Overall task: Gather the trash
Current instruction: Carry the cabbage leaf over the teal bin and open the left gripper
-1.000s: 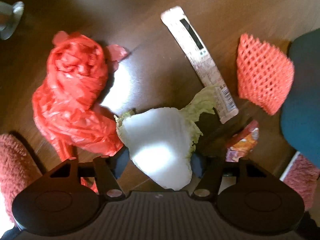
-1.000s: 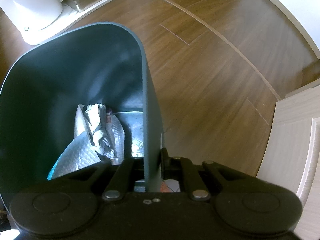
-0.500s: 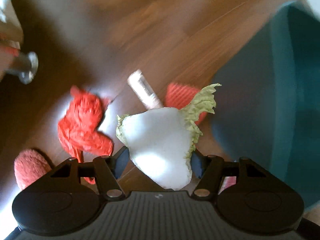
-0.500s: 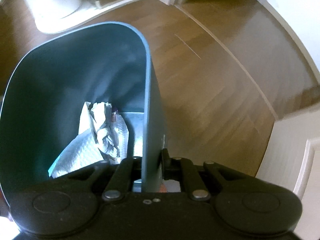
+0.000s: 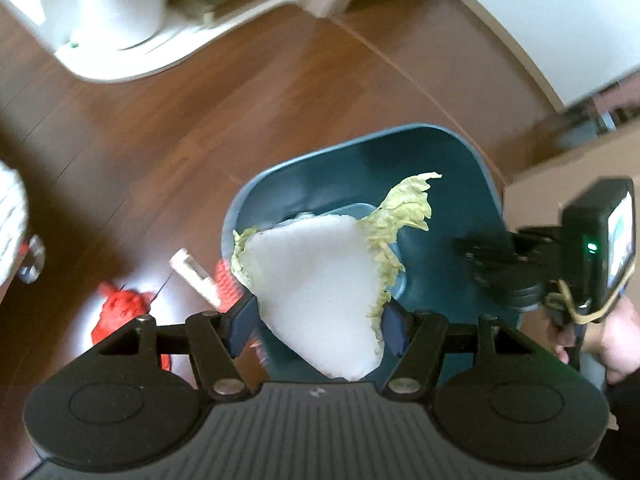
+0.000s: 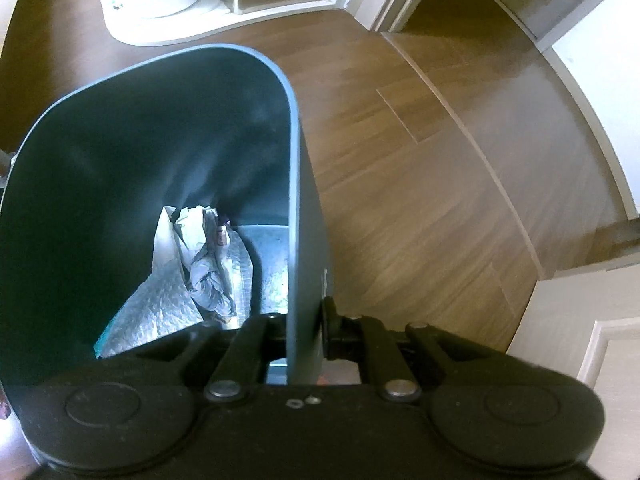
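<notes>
Left tongs (image 5: 318, 322) clamp a cabbage leaf (image 5: 320, 288) above the teal bin (image 5: 448, 152), whose wall the right tongs (image 6: 306, 320) grip.

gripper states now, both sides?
Left gripper: closed on the cabbage leaf, held over the trash bin.
Right gripper: closed on the trash bin wall.
</notes>
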A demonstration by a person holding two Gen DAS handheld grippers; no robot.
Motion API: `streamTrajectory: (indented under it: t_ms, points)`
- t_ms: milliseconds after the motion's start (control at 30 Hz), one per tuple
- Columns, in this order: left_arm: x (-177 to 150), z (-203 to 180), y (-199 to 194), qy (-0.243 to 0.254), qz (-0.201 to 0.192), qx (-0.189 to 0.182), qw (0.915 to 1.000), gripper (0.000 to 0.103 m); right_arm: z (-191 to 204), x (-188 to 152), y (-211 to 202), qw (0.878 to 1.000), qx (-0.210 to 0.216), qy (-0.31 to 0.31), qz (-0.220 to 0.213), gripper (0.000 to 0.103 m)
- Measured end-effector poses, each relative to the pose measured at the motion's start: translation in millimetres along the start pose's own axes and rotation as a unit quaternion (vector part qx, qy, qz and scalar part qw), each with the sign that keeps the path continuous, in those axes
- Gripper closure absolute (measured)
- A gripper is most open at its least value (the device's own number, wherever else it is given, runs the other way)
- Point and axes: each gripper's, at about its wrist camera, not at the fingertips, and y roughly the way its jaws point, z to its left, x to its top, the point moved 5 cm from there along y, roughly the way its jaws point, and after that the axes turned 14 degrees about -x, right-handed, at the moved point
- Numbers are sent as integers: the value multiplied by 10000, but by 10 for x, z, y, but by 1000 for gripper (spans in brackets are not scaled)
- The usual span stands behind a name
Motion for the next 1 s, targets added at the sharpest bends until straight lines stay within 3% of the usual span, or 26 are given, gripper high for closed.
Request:
streamTrajectory:
  t_ms: [133,400,600,1000]
  points:
    - [47,-209,319,163,256,-79,9995,39,-12,10,13,10000,8,-15,-14,97]
    - [13,-187,997,225,828,53,9963,39,-47,41,29,10000,71,53,35,96]
    - [-31,-85,1183,266,1030,247,9940,38,-45,38,16,9999,88,64,37,96]
    - [18,-27,1250,285,943,329,9946,35,-56,44,27,9999,93,89,72,96]
